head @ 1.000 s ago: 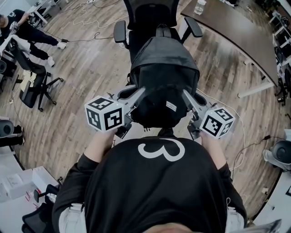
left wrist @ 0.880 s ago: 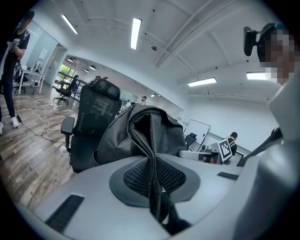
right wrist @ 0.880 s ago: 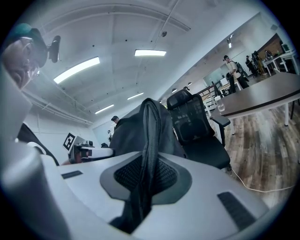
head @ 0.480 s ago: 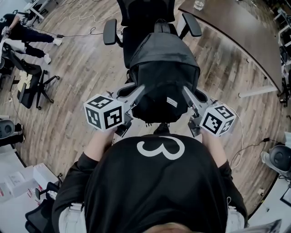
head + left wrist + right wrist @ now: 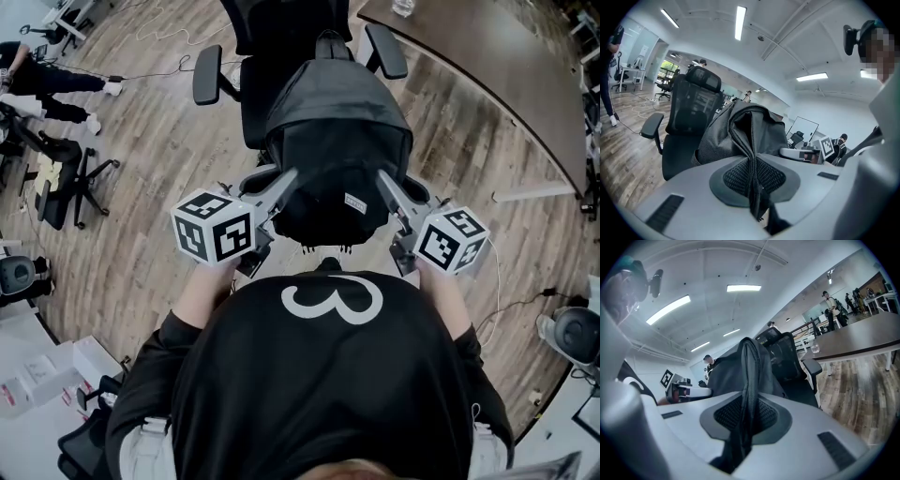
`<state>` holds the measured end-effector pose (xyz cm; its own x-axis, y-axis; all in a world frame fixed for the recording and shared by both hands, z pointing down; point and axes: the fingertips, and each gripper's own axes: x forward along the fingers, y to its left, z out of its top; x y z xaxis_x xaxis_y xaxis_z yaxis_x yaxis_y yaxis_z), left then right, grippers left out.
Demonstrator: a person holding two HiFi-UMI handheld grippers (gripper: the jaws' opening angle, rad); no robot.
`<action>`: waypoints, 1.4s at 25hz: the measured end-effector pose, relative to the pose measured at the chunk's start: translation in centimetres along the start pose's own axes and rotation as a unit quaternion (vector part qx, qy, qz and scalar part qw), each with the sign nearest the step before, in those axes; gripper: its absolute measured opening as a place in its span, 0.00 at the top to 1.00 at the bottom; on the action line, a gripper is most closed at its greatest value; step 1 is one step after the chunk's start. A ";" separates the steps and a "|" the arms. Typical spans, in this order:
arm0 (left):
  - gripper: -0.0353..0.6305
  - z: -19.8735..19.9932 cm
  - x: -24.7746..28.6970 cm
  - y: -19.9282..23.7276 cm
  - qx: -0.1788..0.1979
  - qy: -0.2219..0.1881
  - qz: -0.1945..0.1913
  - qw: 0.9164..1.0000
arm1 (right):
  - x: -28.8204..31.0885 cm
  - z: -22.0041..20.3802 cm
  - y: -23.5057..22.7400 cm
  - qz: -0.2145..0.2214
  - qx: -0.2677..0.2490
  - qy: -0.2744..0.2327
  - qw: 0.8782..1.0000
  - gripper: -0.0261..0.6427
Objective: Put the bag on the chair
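A black backpack point(image 5: 336, 150) hangs in the air between my two grippers, in front of a black office chair point(image 5: 272, 28) whose seat it partly hides. My left gripper point(image 5: 289, 178) is shut on a fold of the bag's left side; in the left gripper view the pinched fabric point(image 5: 752, 178) runs between the jaws, with the chair point(image 5: 689, 117) behind. My right gripper point(image 5: 382, 180) is shut on the bag's right side, and its own view shows a black fold point(image 5: 746, 413) clamped between the pads.
A dark curved table point(image 5: 487, 84) stands at the right with a cup point(image 5: 401, 7) on it. Another black chair point(image 5: 56, 183) and a person point(image 5: 47, 75) are at the left. Cables point(image 5: 169, 23) lie on the wood floor.
The chair and floor have slid down and left in the head view as I move forward with the bag. Both grips are unchanged.
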<state>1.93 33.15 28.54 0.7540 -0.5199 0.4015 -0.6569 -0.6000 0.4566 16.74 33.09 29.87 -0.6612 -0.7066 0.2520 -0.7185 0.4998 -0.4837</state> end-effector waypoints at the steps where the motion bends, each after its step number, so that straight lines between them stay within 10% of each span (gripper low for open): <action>1: 0.88 0.4 0.9 0.0 0.000 0.000 0.001 1.000 | 0.1 0.4 -0.8 0.001 0.000 0.001 1.000 0.87; 35: 0.88 7.1 7.7 4.8 0.016 -0.020 0.000 1.000 | 6.4 6.9 -7.5 0.004 -0.015 -0.006 1.000 0.87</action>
<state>4.60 21.94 28.15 0.7534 -0.5438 0.3697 -0.6576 -0.6184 0.4304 19.39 21.40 29.34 -0.6643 -0.7086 0.2379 -0.7195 0.5199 -0.4605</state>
